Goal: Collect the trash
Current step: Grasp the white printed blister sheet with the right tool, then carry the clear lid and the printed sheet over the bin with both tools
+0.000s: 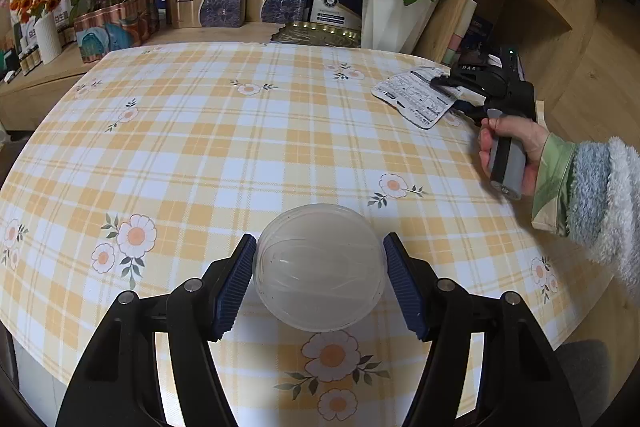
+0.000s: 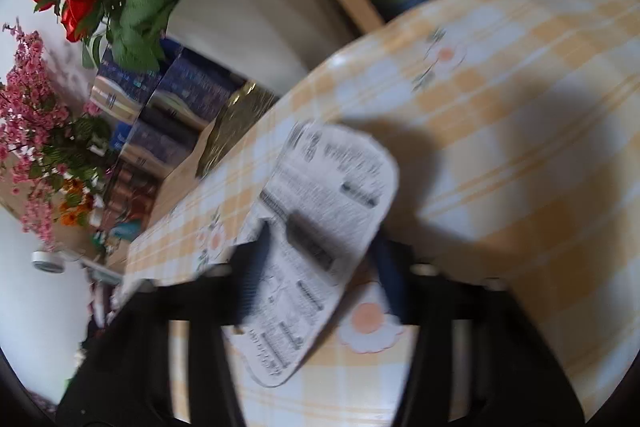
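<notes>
Checked tablecloth (image 1: 240, 147) is carrying both pieces. Clear plastic bowl (image 1: 320, 267), light, slippery and easy to crush, is sitting near its front edge between the left gripper (image 1: 320, 283), whose pads are pressing its sides. Printed card (image 2: 320, 227), thin and bendy, is lying at the right edge with the right gripper (image 2: 320, 279) around its edge; whether that one is pinching, I cannot tell.

A plastic cup (image 1: 319, 267) sits between the left gripper (image 1: 320, 281) fingers above the table (image 1: 240, 147); printed card (image 1: 416, 95) far right.
</notes>
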Demonstrator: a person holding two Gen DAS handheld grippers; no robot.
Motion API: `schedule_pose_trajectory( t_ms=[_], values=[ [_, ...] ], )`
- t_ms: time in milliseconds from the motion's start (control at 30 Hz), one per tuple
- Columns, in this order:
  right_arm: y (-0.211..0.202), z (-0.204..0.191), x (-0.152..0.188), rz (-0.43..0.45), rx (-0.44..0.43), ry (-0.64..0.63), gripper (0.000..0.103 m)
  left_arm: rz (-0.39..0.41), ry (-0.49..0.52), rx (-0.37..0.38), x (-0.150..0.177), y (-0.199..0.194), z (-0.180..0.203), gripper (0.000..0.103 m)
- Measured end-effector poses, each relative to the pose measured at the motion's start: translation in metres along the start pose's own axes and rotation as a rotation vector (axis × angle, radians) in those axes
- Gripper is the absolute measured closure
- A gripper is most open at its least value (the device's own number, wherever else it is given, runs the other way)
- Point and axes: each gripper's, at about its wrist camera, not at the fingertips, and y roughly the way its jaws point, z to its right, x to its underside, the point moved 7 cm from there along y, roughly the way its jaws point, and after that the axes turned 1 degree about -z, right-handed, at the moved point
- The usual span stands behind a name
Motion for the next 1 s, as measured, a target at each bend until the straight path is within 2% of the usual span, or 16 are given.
schedule_pose_trajectory(
  t_ms=[100,200,333,400,600,800,1000],
  values=[
    [-0.008,-0.012,0.005,-0.011,-0.066,-0.007,0.086,0.006,-0.014,-0.002,0.002,-0.002,-0.003,0.039],
    [-0.028,-0.024,0.009,0.014,-0.105,-0.024,0.088,0.014,-0.031,0.005,0.003,-0.006,-0.005,0.039],
    [-0.077,-0.039,0.019,0.081,-0.146,-0.082,0.093,0.021,-0.041,0.007,0.007,-0.013,-0.005,0.039],
    [-0.097,-0.043,0.024,0.103,-0.143,-0.111,0.098,0.026,-0.048,0.009,0.009,-0.018,-0.005,0.039],
    [-0.171,-0.045,0.051,0.169,-0.067,-0.261,0.098,0.045,-0.061,0.015,0.013,-0.036,-0.003,0.039],
    [-0.23,-0.043,0.091,0.179,-0.047,-0.339,0.098,0.061,-0.051,0.029,0.022,-0.059,0.008,0.039],
    [-0.269,-0.049,0.134,0.17,-0.024,-0.408,0.098,0.083,-0.032,0.043,0.033,-0.085,0.021,0.039]
  ],
)
